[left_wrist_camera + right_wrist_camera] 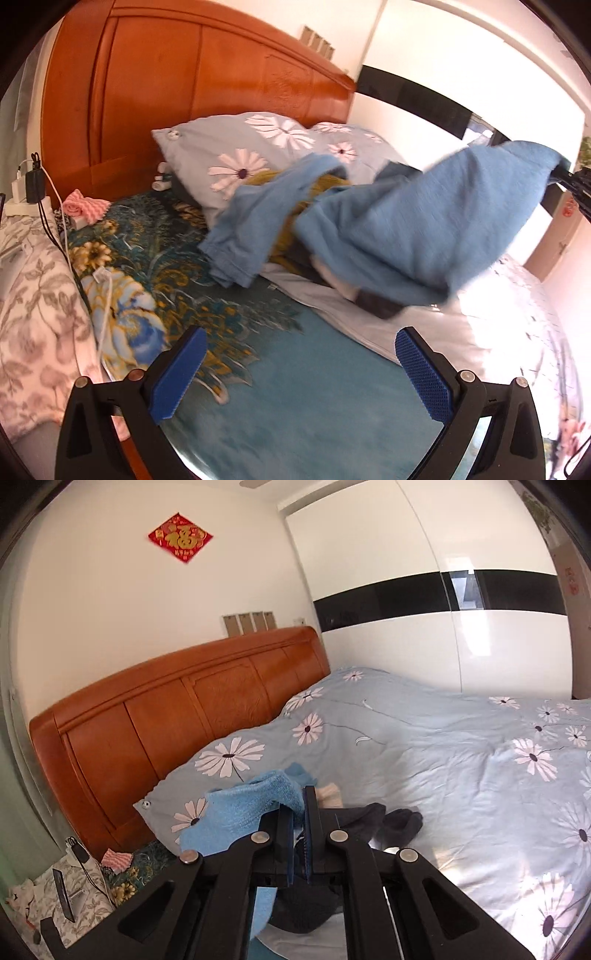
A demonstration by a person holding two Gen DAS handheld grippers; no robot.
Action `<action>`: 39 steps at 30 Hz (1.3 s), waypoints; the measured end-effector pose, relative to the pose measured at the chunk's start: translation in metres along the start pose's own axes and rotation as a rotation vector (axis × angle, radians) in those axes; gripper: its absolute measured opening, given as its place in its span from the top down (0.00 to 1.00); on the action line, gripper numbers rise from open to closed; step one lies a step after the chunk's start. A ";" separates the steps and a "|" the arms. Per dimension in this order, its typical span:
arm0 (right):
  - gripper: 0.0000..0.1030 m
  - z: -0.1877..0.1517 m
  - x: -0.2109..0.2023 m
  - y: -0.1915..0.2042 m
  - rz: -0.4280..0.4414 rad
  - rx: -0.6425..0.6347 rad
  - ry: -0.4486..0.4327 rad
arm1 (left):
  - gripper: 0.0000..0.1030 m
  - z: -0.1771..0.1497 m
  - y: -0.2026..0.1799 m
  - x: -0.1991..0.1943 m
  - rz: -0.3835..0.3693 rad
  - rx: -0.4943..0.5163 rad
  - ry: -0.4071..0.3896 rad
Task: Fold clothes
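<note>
Read in gold on a red diamond-shaped paper hanging (180, 537), high on the white wall above the wooden headboard (177, 709): the character 福. Further red markings seen far right of that headboard, too blurred to make out.

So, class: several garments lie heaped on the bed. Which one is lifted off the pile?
The light blue fleece garment, pinched at one corner by the right tool; the olive, dark and other blue pieces lie loose.
</note>
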State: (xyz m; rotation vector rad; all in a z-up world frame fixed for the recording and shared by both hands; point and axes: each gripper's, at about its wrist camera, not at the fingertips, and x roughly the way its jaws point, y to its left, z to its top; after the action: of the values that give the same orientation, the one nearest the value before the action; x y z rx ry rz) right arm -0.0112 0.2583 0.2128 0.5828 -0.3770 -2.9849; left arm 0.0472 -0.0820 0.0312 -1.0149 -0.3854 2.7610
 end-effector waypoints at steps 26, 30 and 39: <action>0.93 -0.227 -0.257 -0.436 -0.582 0.332 0.298 | 0.00 -0.144 -0.337 0.037 -0.260 0.424 0.290; 0.72 -0.253 -0.275 -0.441 -0.649 0.322 0.282 | 0.00 -0.158 -0.375 0.065 -0.275 0.488 0.325; 0.40 -0.271 -0.275 -0.377 -0.582 0.287 0.173 | 0.00 -0.176 -0.512 0.149 -0.352 0.735 0.318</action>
State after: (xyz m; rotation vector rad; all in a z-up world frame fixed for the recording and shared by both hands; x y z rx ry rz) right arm 0.3357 0.5950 -0.0269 1.1465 -0.7409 -3.3990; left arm 0.0877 0.4744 -0.0354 -1.0184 0.4296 2.0917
